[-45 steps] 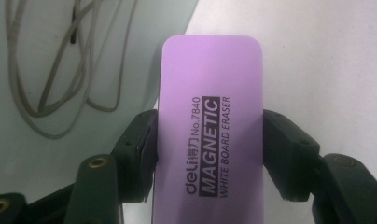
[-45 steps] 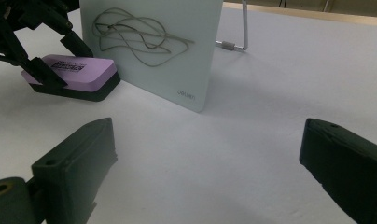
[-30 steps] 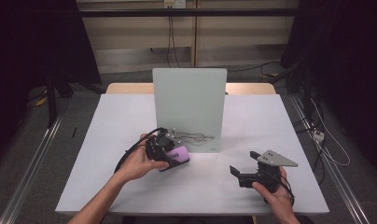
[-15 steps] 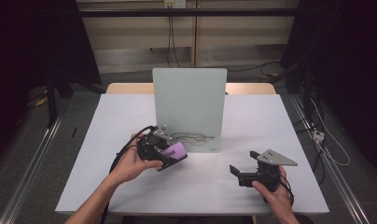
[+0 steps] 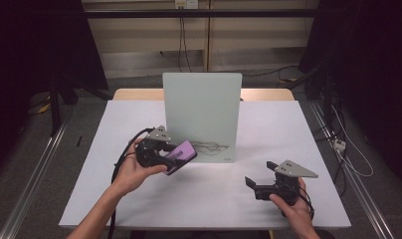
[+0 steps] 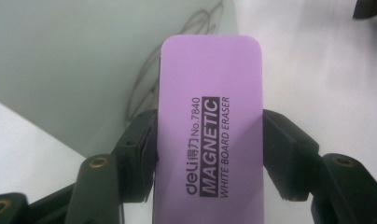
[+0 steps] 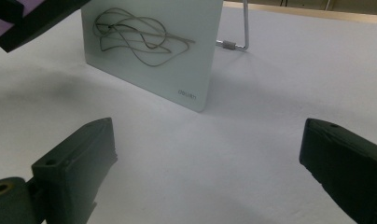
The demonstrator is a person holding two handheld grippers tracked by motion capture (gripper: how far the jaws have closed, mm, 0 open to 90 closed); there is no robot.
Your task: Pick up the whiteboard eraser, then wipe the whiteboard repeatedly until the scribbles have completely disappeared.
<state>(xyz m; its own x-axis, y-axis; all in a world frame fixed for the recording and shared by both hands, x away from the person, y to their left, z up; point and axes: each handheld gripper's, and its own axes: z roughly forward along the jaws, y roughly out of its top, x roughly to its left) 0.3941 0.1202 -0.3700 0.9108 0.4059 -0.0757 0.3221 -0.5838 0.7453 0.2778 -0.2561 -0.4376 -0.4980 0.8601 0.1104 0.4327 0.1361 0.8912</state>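
One scribble low on the whiteboard [image 5: 201, 117]: left tongs [image 5: 175, 155] clamp the purple eraser [image 5: 181, 155] w/ its face just beside it, so press flat & wipe across; right tongs [image 5: 261, 185] gape empty, nearer the person.

Left gripper [image 6: 210, 154] jaws clamp purple magnetic whiteboard eraser [image 6: 210, 126]; scribbled whiteboard [image 6: 84, 60] at ten o'clock, white worktop [image 6: 317, 70] at two.

A lab or recording studio: a white bench [image 5: 139, 209] ringed by black curtains [image 5: 40, 45], floor rails [image 5: 35, 184], and loose cables [image 5: 346, 149].
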